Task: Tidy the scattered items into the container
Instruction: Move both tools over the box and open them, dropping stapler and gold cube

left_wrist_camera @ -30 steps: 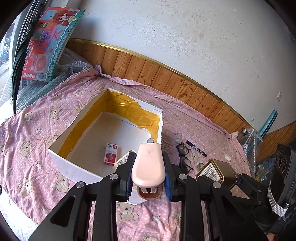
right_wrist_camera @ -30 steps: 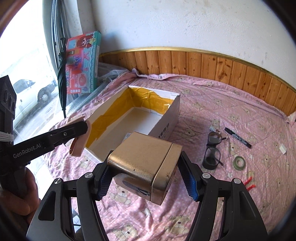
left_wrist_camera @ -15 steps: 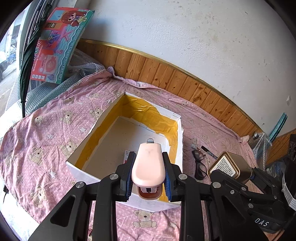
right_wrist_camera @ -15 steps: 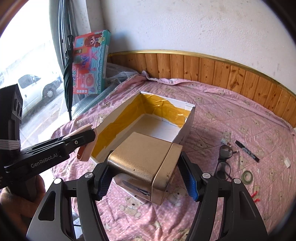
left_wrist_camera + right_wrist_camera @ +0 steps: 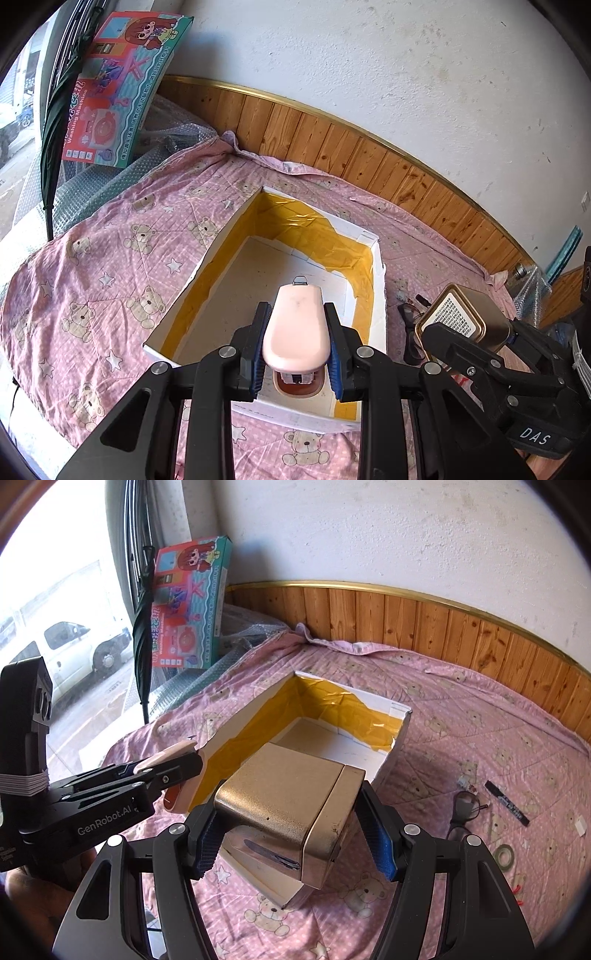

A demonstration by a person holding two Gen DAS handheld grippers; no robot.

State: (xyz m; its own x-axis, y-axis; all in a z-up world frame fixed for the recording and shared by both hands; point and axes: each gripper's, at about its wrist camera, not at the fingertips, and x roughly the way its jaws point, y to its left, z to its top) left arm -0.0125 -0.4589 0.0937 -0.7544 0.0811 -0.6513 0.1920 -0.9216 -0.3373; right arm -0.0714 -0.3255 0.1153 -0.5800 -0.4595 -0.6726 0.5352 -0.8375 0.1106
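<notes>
Left gripper [image 5: 297, 347]: I have it clamped on the pink stapler [image 5: 297, 332], held over the near end of the box.
Right gripper [image 5: 291, 836]: I have it clamped on the gold tin [image 5: 291, 805], held at the box's near right corner, at about 3 o'clock from the stapler.
Container: one white cardboard box [image 5: 380, 291], yellow tape lining its inner walls, open on the pink bear quilt [image 5: 110, 266]. Its floor, where I can see it, is bare; the near part is hidden behind my loads.
Step in hand: I judge both loads are at the drop point.
Next move: lower each inside the walls, then part the jaws, keeping the tin clear of the right wall.
Count carried: two, one per gripper.
Count still out, right-wrist view, at 3 o'clock from the box: one pair of glasses [image 5: 465, 805], one black marker [image 5: 506, 803], one tape roll [image 5: 504, 856]; smaller scraps are too small to name.
</notes>
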